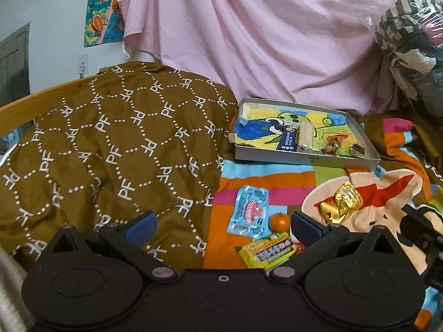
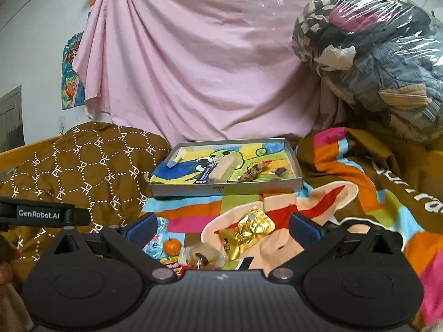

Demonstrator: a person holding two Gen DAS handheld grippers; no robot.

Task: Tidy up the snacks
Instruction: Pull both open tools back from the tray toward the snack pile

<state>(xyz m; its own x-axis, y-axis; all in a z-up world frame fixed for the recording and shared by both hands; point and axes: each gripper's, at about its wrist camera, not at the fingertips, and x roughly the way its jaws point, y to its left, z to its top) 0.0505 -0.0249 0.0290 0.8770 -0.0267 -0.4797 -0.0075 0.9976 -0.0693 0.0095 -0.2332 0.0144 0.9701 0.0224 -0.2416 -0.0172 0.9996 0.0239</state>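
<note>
Bedspread [image 2: 346, 171] work surface; sorting partly done.
Tray [image 2: 293, 160] holds about four snacks; gold packet [image 2: 253, 225], orange [image 2: 172, 246] and others remain outside. Left gripper [image 1: 223, 222], right gripper [image 2: 221, 228]: both spread, empty.

Gold wrapper [image 2: 253, 228], orange fruit [image 2: 172, 246]

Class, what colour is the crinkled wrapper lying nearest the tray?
Shiny gold wrapper, with a bit of red print; the right wrist view shows it best.
</note>
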